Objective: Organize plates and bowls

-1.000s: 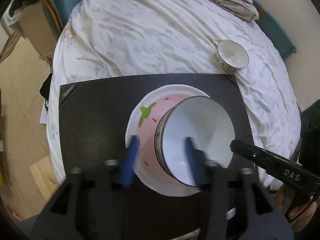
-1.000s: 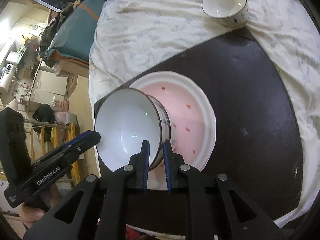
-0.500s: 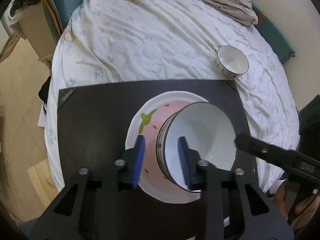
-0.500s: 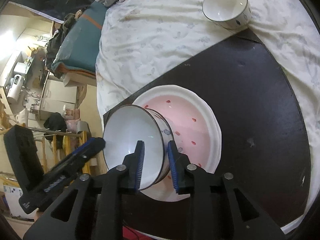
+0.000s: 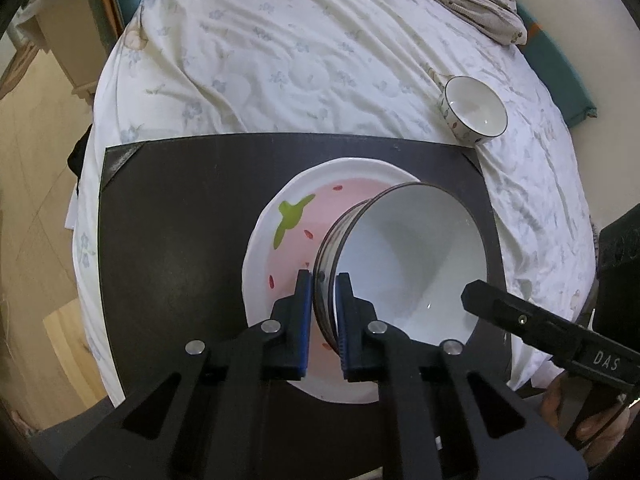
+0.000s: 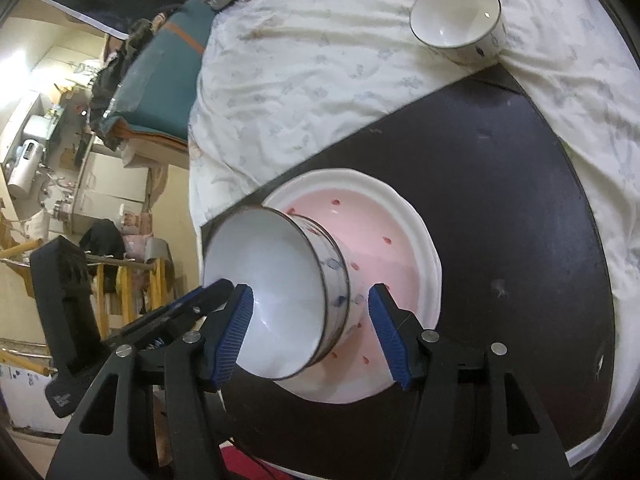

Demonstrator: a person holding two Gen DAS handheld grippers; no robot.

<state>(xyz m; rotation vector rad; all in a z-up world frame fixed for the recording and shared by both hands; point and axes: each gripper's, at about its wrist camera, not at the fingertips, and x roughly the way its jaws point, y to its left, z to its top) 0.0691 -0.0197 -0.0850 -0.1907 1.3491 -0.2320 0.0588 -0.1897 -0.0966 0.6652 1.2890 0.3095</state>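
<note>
The large bowl [image 5: 408, 264] sits tilted on the strawberry plate [image 5: 292, 232], its mouth turned toward my right side, and the plate rests on the dark mat [image 5: 168, 220] laid over the bedsheet [image 5: 280, 60]. My left gripper [image 5: 323, 308] has just closed down on the bowl's rim: one blue pad lies inside the bowl, the other outside against the patterned wall, and both press the rim between them. My right gripper [image 6: 310, 320] has just been opening. Its blue pads now stand wide apart, one inside the bowl's mouth and one out over the plate, with the bowl's near wall between them but touched by neither. In the right wrist view the bowl [image 6: 280, 292] leans toward the left tongs, which reach in from the left edge. The small bowl [image 5: 474, 110] stands upright on the sheet, just beyond the far right corner of the mat, well apart from both tongs.
</note>
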